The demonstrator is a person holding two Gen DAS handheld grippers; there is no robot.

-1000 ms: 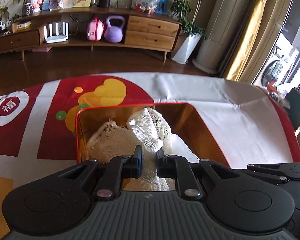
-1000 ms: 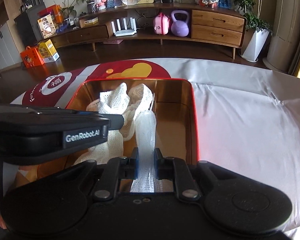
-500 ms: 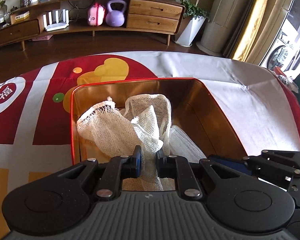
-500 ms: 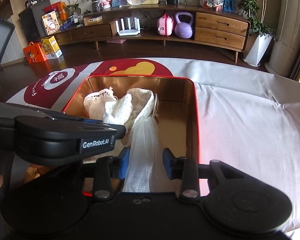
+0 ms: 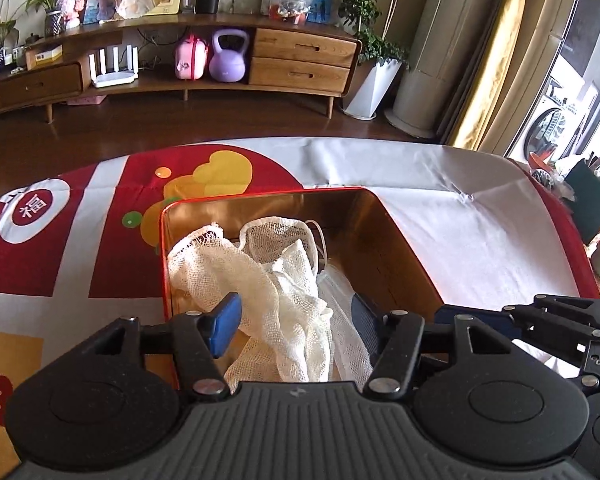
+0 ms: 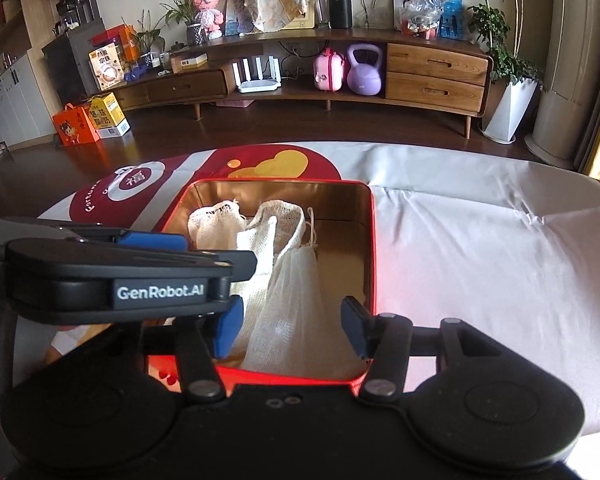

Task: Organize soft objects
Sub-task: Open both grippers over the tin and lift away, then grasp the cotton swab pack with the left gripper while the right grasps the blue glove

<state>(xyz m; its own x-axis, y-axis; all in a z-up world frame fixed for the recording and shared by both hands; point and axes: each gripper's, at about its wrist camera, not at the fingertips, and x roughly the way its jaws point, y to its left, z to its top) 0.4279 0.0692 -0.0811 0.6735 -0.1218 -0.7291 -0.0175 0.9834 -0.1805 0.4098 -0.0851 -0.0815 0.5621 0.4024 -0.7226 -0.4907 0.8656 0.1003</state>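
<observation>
A red tin box (image 5: 412, 256) with a shiny gold inside stands on the table; it also shows in the right wrist view (image 6: 370, 240). White mesh cloths (image 5: 268, 280) lie bunched inside it, with a finer white mesh bag (image 6: 292, 304) to their right. My left gripper (image 5: 296, 312) is open above the near end of the box, with the cloths lying loose between its fingers. My right gripper (image 6: 292, 328) is open just over the box's near rim, with the mesh bag below it. The left gripper's side (image 6: 120, 276) crosses the left of the right wrist view.
The table carries a white and red tablecloth (image 5: 460, 220) with yellow shapes. Its right edge holds a dark box (image 5: 588, 200) and small items. Beyond the table are a dark wood floor, a long low wooden cabinet (image 6: 420, 68) and potted plants.
Both grippers have opened and let go of the mesh cloths, which now lie in the box. Both grippers have drawn back and up a little from the box.
</observation>
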